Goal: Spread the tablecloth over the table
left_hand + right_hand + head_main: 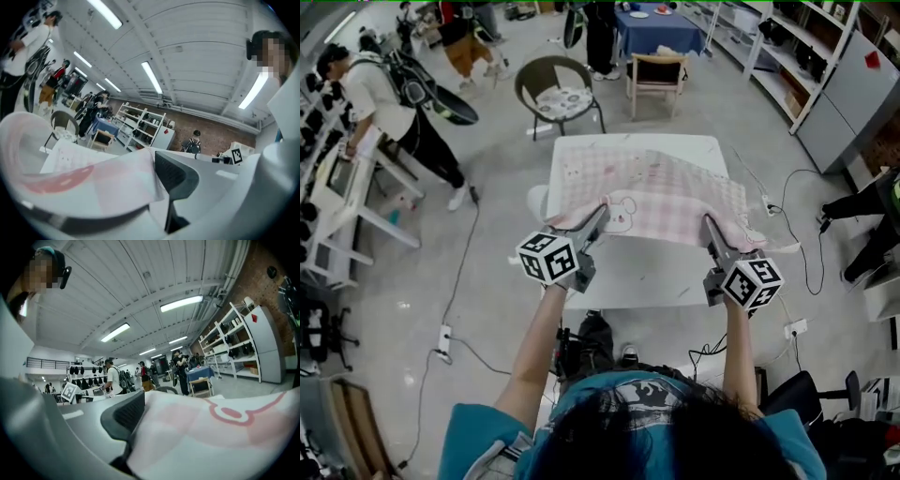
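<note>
Crowded workshop, white tabletop (637, 272) centre; left tongs (600, 214) at 9 o'clock, right tongs (710, 225) at 3, each pinching tablecloth (661, 192) near-edge corner. Wide-apart grip likely to lay it flat.

No readable text, numbers or brand names anywhere in your views. The left cube (548, 258) and right cube (753, 283) show only black-and-white square marker patterns, no letters or digits; the same patterns turn up small in the left gripper view (237, 156) and the right gripper view (70, 391). The cloth (656, 192) has a pink check and a cartoon animal print (622, 214); any lettering on it is too small to tell. The grey cabinet (853, 89) carries a plain red diamond sticker (873, 59), nothing legible on it.
</note>
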`<state>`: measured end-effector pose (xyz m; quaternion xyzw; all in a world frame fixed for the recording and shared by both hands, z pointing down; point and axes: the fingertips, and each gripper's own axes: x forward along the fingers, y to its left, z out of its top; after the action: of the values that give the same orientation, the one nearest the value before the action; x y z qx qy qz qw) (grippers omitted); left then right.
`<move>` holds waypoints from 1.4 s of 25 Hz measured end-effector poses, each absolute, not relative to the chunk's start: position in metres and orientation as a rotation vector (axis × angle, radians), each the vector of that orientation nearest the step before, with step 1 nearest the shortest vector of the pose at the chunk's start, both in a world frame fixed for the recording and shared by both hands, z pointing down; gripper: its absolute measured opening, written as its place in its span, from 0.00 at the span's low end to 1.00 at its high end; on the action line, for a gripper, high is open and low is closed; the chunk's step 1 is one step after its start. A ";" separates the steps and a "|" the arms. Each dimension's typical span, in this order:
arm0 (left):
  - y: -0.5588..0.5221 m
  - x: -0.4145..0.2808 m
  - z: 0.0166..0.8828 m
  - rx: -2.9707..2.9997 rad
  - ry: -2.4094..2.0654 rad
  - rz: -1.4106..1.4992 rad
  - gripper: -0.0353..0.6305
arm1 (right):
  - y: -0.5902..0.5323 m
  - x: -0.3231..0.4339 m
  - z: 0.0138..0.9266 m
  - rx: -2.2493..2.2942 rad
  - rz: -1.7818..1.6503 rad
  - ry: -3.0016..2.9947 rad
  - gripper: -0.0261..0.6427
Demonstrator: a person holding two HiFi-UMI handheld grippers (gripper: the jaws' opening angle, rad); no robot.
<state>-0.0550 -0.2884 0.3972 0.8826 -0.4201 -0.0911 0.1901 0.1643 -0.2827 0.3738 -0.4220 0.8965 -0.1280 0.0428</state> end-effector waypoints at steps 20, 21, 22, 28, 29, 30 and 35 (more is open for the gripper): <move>-0.352 -0.088 0.552 2.336 -1.225 0.344 0.13 | -0.323 0.118 0.564 -1.347 -1.123 2.676 0.06; -0.364 -0.093 0.554 2.339 -1.231 0.366 0.13 | -0.335 0.112 0.567 -1.358 -1.127 2.692 0.06; -0.376 -0.097 0.557 2.341 -1.237 0.386 0.13 | -0.347 0.107 0.570 -1.367 -1.133 2.706 0.06; -0.454 -0.120 0.569 2.334 -1.238 0.459 0.12 | -0.424 0.080 0.578 -1.457 -1.104 2.813 0.06; -0.465 -0.124 0.571 2.328 -1.239 0.464 0.12 | -0.436 0.075 0.578 -1.470 -1.100 2.829 0.06; -0.476 -0.128 0.573 2.322 -1.243 0.468 0.12 | -0.447 0.071 0.579 -1.482 -1.095 2.843 0.06; -0.515 -0.139 0.578 2.303 -1.268 0.478 0.12 | -0.498 0.058 0.579 -1.553 -1.049 2.935 0.06</move>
<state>-0.1388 -0.5146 0.5778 0.8382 -0.4615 0.1741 0.2325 0.0576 -0.4985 0.5793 -0.4396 0.8306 -0.2969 -0.1693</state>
